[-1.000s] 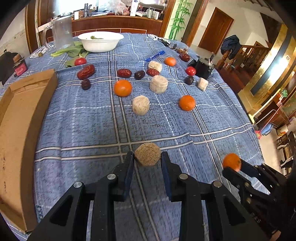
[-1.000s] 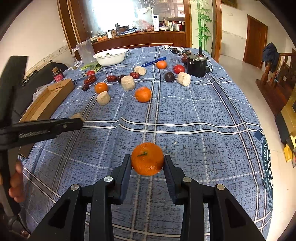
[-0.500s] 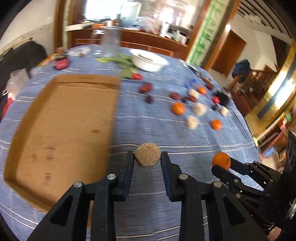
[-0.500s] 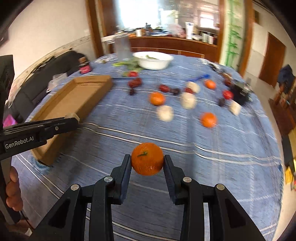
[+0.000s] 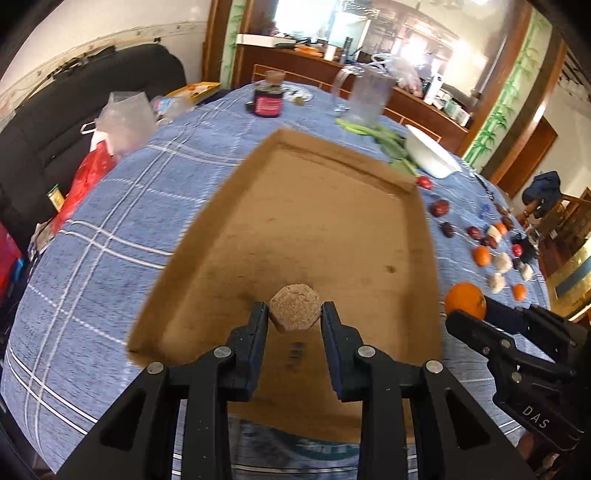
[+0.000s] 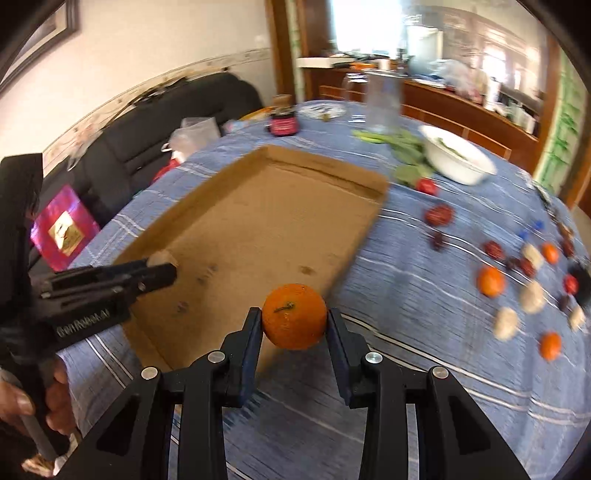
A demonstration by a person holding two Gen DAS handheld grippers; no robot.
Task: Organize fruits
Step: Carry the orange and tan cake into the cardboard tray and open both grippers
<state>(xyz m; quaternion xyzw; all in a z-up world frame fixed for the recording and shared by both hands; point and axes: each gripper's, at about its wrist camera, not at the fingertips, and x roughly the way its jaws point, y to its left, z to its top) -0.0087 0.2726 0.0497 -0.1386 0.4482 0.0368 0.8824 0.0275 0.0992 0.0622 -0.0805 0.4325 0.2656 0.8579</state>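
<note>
Cardboard tray lay beneath our left gripper, clamped on a tan cake; our right gripper clasped an orange right of it.

Black sofa along white wall; bright window behind.

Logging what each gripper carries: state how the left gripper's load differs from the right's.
The left gripper holds a tan, grainy, flat-faced chunk; the right gripper holds a smooth, round orange. The chunk hangs over the cardboard tray, the orange by its near corner. Both are clamped between shut jaws.
</note>
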